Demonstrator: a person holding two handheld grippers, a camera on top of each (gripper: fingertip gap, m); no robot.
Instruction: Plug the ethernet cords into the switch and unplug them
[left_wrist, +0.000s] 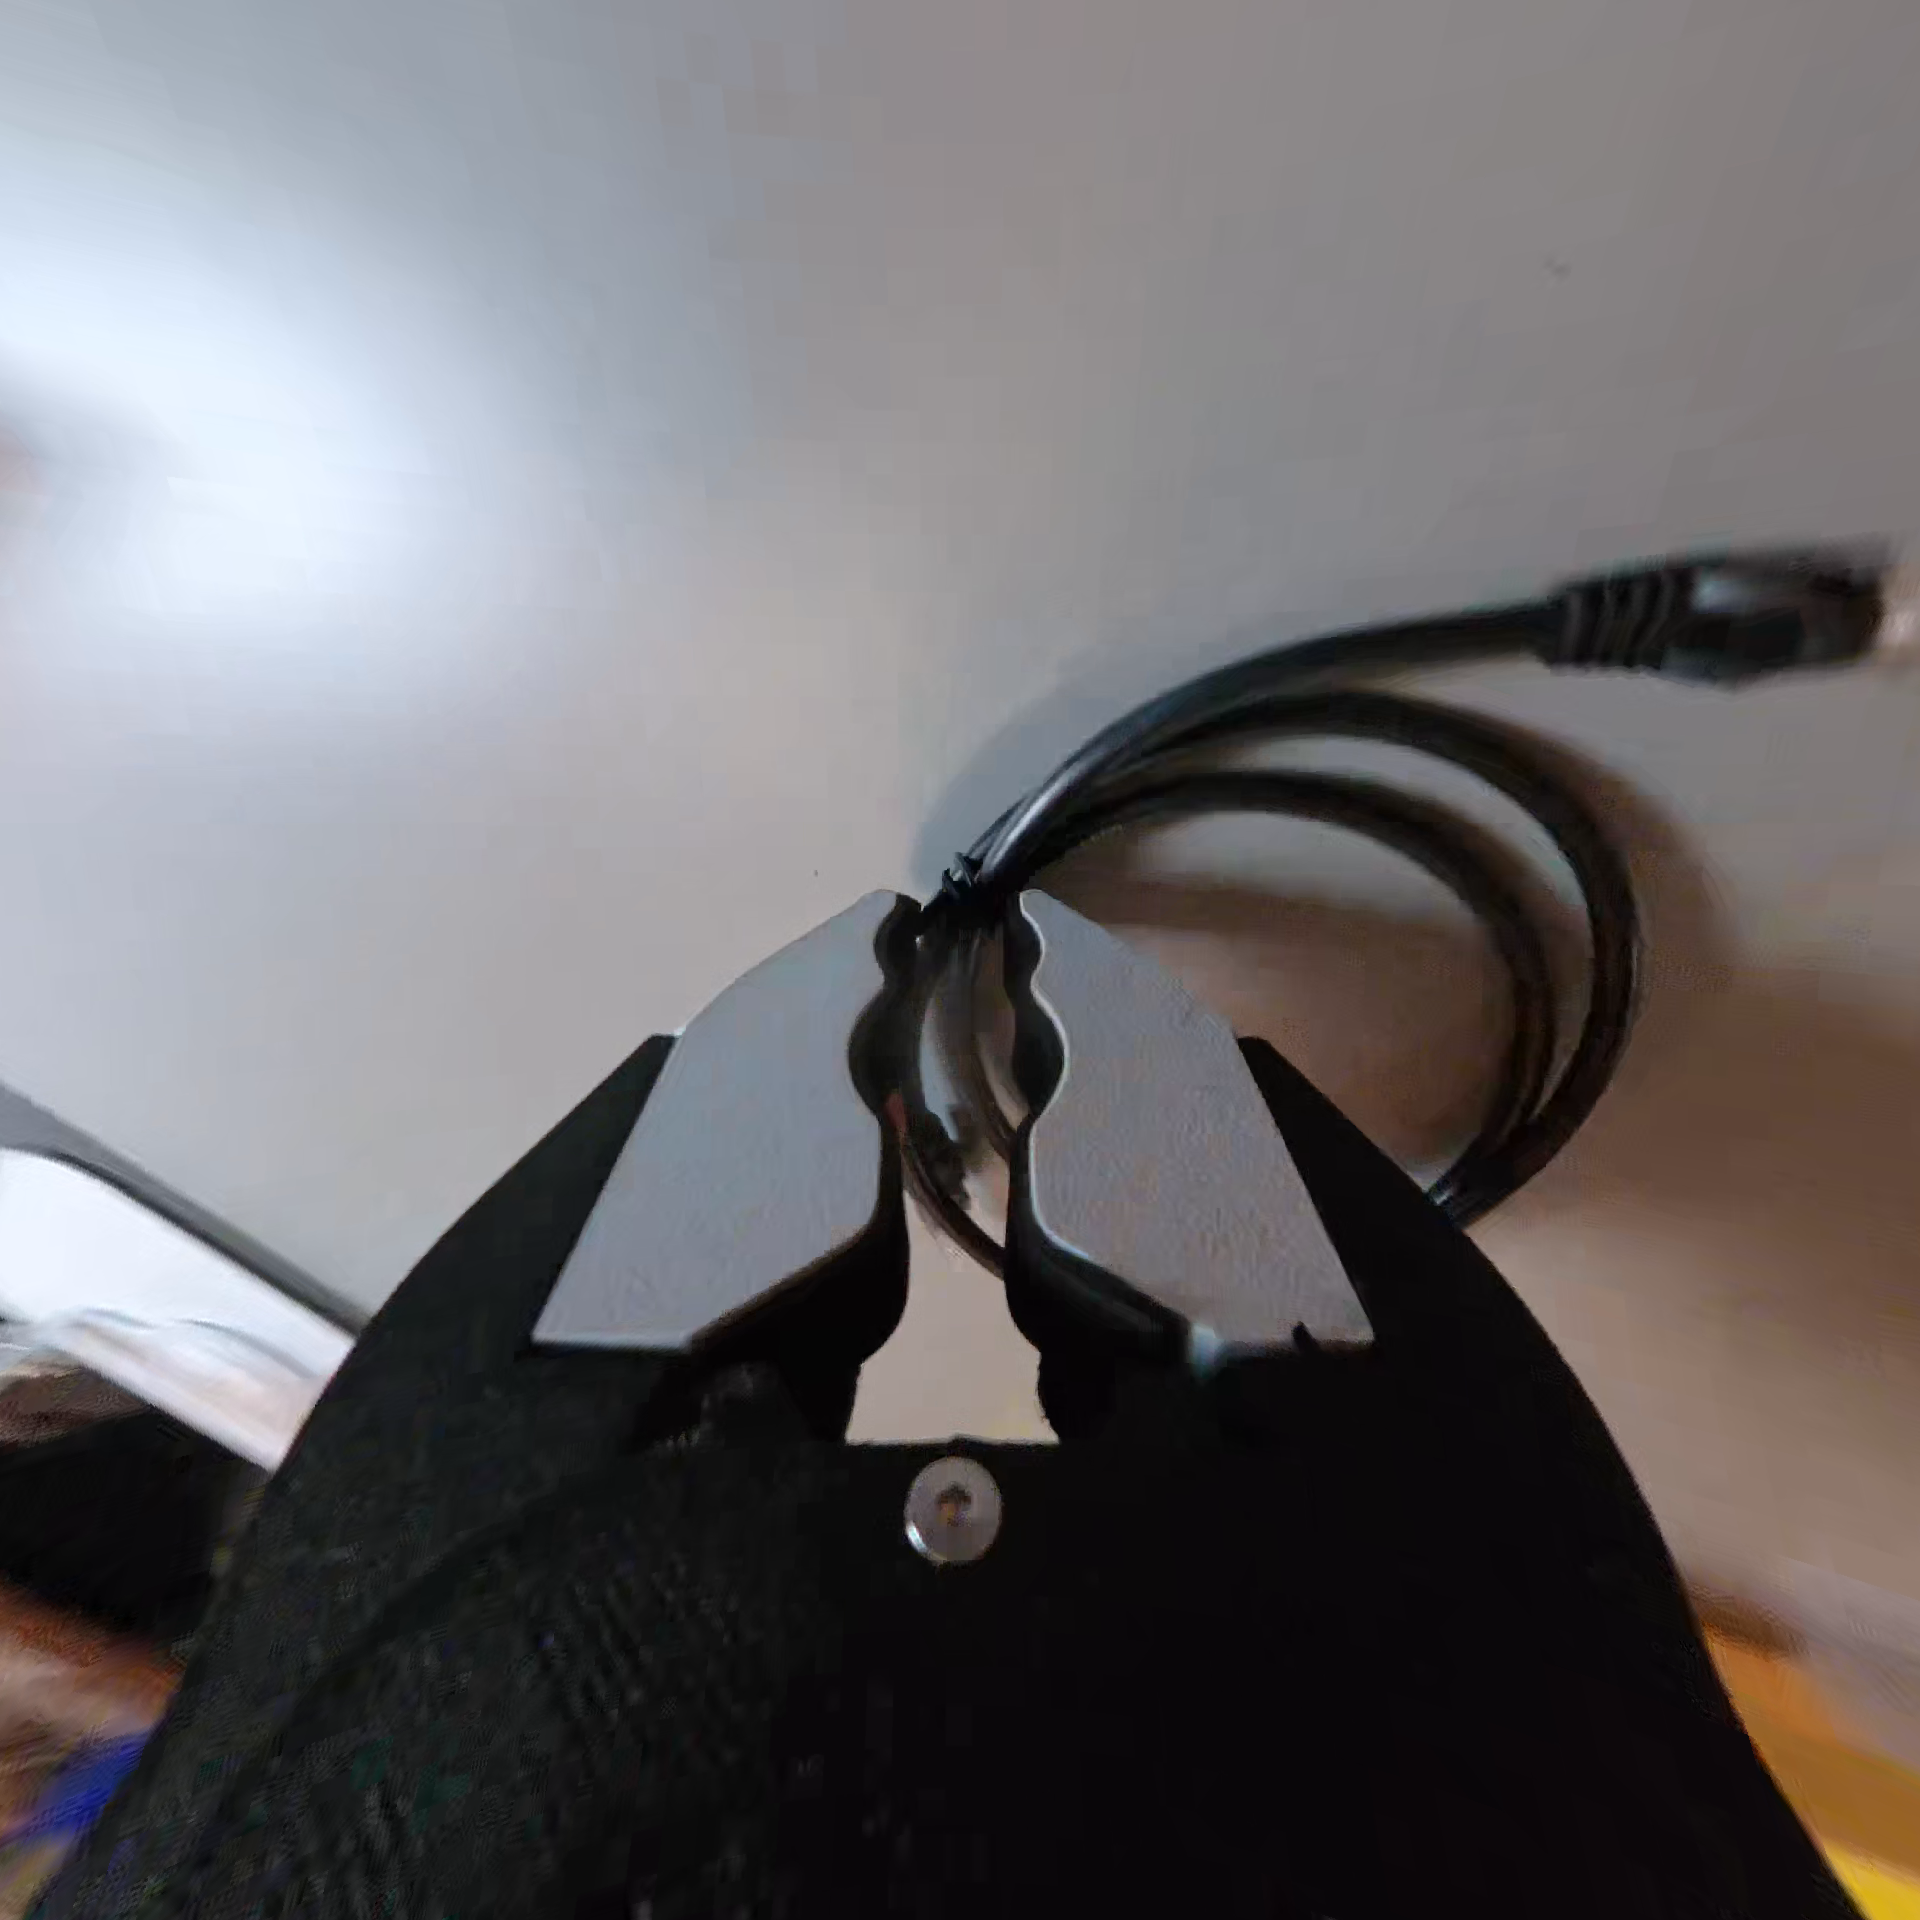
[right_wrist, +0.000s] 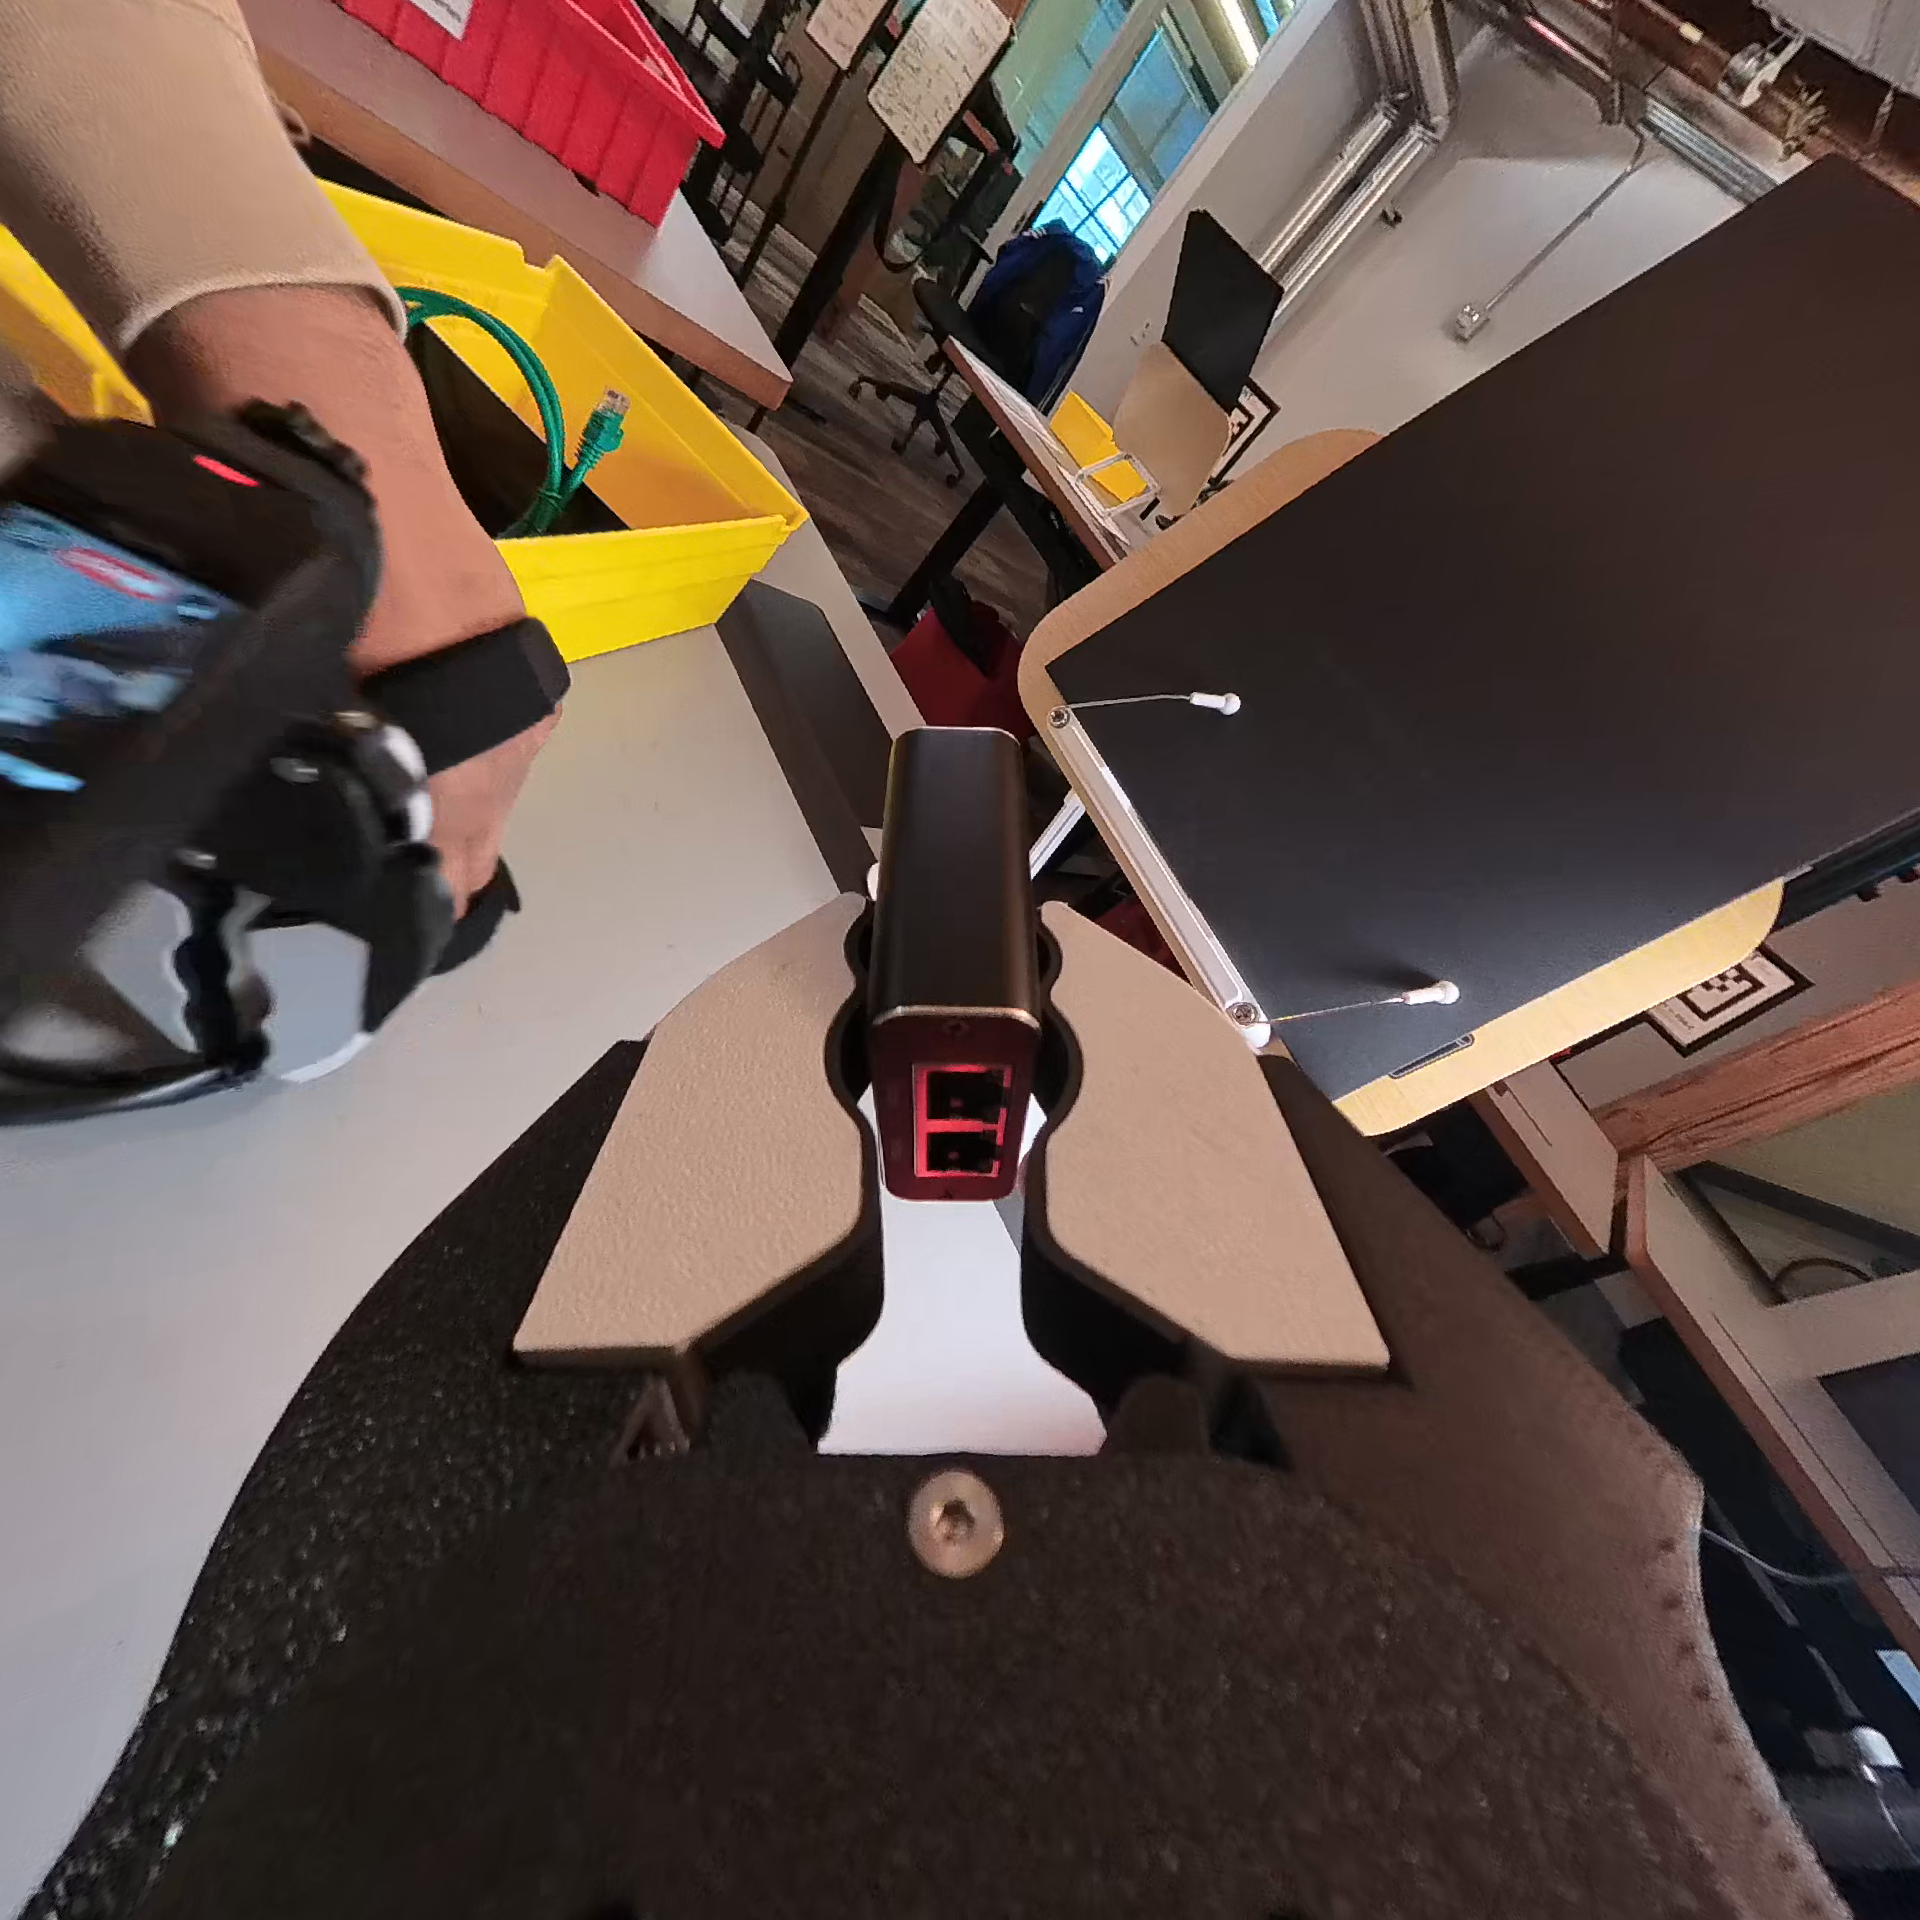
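Observation:
In the left wrist view my left gripper (left_wrist: 961, 904) is shut on a coiled black ethernet cord (left_wrist: 1538, 894), tied with a twist tie at the fingertips. Its plug (left_wrist: 1745, 623) sticks out to the upper right, blurred, over the pale table (left_wrist: 623, 520). In the right wrist view my right gripper (right_wrist: 954, 914) is shut on a small dark switch (right_wrist: 954, 883), held lengthwise between the fingers. Its end with two red-lit ports (right_wrist: 961, 1117) faces the camera. The left gripper (right_wrist: 239, 935) shows at the left, held by a hand.
A yellow bin (right_wrist: 644, 488) holding a green ethernet cord (right_wrist: 551, 416) sits on the grey table (right_wrist: 644, 831) behind the left hand. A red bin (right_wrist: 582, 94) stands farther back. A black panel (right_wrist: 1507, 644) leans at the right past the table's edge.

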